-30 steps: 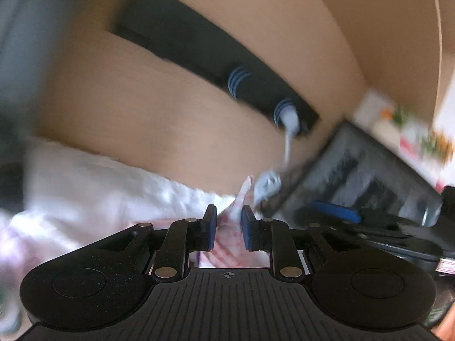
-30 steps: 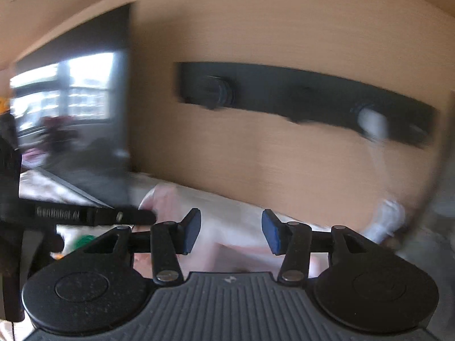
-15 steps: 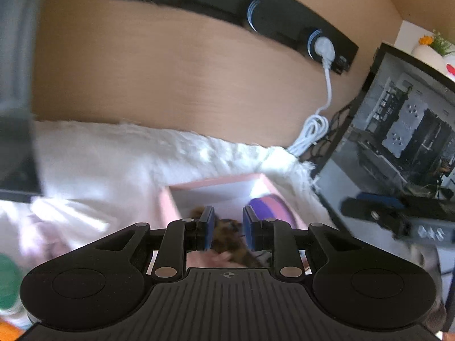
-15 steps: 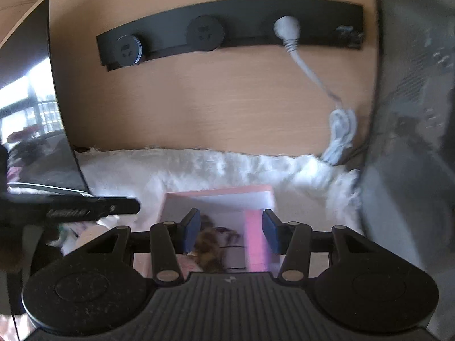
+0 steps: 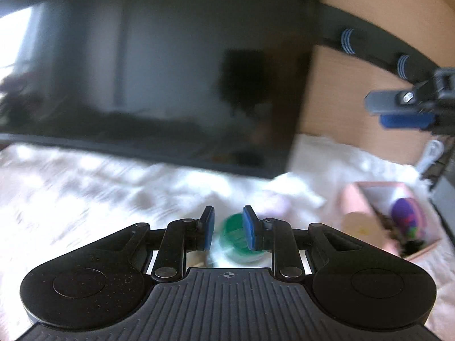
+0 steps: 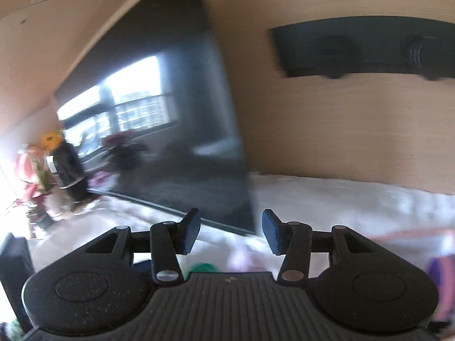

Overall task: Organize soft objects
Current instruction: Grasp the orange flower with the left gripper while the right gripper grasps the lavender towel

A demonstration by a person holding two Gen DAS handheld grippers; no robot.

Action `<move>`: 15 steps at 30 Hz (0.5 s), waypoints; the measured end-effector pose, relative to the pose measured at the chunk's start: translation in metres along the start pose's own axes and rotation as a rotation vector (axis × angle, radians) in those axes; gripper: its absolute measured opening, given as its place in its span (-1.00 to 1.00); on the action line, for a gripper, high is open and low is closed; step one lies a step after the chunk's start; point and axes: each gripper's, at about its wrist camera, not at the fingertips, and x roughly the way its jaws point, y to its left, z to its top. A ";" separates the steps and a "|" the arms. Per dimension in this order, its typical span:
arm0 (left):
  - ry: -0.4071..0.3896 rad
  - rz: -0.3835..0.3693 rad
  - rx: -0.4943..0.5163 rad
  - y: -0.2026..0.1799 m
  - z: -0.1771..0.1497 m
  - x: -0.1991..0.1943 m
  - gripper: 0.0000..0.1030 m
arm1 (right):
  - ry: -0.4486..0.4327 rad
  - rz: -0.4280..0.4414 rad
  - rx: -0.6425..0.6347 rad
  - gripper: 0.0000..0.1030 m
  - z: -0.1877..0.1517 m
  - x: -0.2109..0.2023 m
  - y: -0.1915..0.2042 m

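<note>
In the left wrist view, my left gripper (image 5: 227, 231) is open with a narrow gap and holds nothing. A blurred green round object (image 5: 237, 237) lies on the white fluffy cover (image 5: 85, 182) just beyond its fingertips. A pink box (image 5: 392, 216) at the right holds a purple soft toy (image 5: 405, 217) and a dark furry one. A pale pink soft thing (image 5: 280, 201) lies past the green object. My right gripper (image 6: 230, 234) is open and empty above the cover; its finger (image 5: 398, 102) shows at the upper right of the left view. The green object (image 6: 203, 267) peeks below it.
A large dark monitor (image 5: 159, 79) stands at the back on the cover, also in the right wrist view (image 6: 176, 130). A black socket strip (image 6: 364, 48) is on the wooden wall. A vase with flowers (image 6: 57, 167) stands at the far left.
Both grippers have swung left, away from the pink box and toward the monitor. The box has moved from the middle to the right edge of both views. The green object now lies by the left fingertips.
</note>
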 end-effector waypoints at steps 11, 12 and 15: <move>0.121 0.040 -0.056 0.025 -0.081 0.040 -0.52 | 0.170 0.129 -0.377 -0.07 -0.091 0.033 0.036; 0.126 0.028 -0.054 0.025 -0.084 0.040 -0.52 | 0.187 0.133 -0.396 -0.07 -0.100 0.031 0.035; 0.132 -0.004 -0.026 0.022 -0.092 0.038 -0.52 | 0.209 0.132 -0.435 -0.07 -0.118 0.026 0.028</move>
